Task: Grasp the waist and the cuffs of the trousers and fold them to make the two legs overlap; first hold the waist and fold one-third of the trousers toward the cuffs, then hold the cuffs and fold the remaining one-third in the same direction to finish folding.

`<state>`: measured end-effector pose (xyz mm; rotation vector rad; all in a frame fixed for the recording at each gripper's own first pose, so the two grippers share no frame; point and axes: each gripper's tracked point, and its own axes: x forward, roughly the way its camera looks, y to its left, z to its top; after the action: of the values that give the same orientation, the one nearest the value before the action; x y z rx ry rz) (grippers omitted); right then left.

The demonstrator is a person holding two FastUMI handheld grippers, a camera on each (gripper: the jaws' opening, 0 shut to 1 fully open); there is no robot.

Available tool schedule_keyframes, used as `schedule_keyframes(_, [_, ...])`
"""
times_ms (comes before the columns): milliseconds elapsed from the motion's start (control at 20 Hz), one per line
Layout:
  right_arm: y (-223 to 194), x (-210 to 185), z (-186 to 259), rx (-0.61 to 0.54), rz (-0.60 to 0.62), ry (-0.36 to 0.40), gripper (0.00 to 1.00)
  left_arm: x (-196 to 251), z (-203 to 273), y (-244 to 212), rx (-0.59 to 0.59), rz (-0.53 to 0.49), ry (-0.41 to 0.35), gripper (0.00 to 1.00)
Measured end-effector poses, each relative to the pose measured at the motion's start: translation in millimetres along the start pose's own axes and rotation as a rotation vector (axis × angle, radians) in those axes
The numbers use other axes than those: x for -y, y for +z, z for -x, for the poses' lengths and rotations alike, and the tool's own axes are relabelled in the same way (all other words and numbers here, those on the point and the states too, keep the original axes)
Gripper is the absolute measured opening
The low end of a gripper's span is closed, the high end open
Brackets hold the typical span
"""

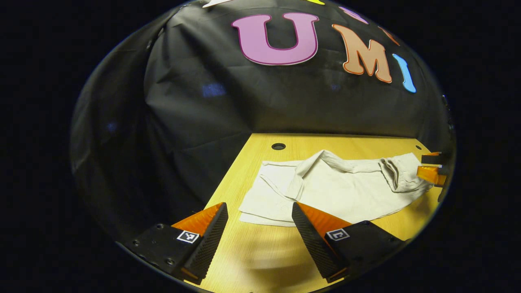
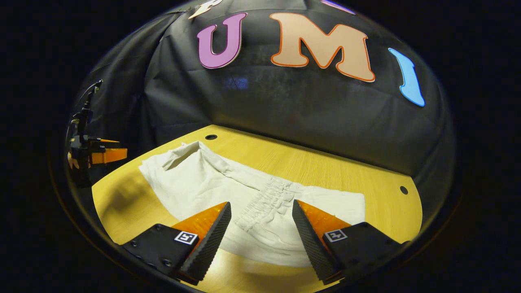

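- A pair of pale trousers is seen spread on a yellow wooden table, lying crumpled and partly folded, with layered edges at the near left corner in the left gripper view.
- In the right gripper view the trousers are seen with the gathered elastic waist lying between the two fingers and beyond them.
- The left gripper is held wide apart above the table's near edge, with nothing between its fingers; bare wood is seen in the gap, and the cloth's near edge lies just beyond the fingertips.
- The right gripper is likewise spread wide and holds nothing; it cannot be told whether its fingers touch the cloth under them.
- In the left gripper view the right gripper is seen at the far right, just beside the bunched waist end of the trousers.
- In the right gripper view the left gripper is seen at the far left, apart from the cloth.
- Round holes are cut in the table near its back edge, one close behind the trousers.
- The table is backed by the booth's black cloth wall.
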<state>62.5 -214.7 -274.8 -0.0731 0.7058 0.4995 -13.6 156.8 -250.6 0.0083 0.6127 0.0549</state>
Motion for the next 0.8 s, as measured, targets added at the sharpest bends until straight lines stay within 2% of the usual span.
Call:
schedule_keyframes(350, [2.1, 17.8, 14.7, -0.014, -0.002, -0.075, 0.98, -13.6, -64.4, -36.2, -0.096, 0.118, -0.001, 0.97])
schedule_keyframes(700, [-7.7, 25.3, 20.4, -0.040, -0.017, -0.127, 0.98, -9.0, -103.5, -54.8, -0.161, 0.092, 0.008, 0.95])
schedule_keyframes(800, [-8.2, 24.4, 21.2, -0.042, -0.018, -0.131, 0.99, -10.0, -107.6, -51.4, -0.133, 0.092, 0.014, 0.96])
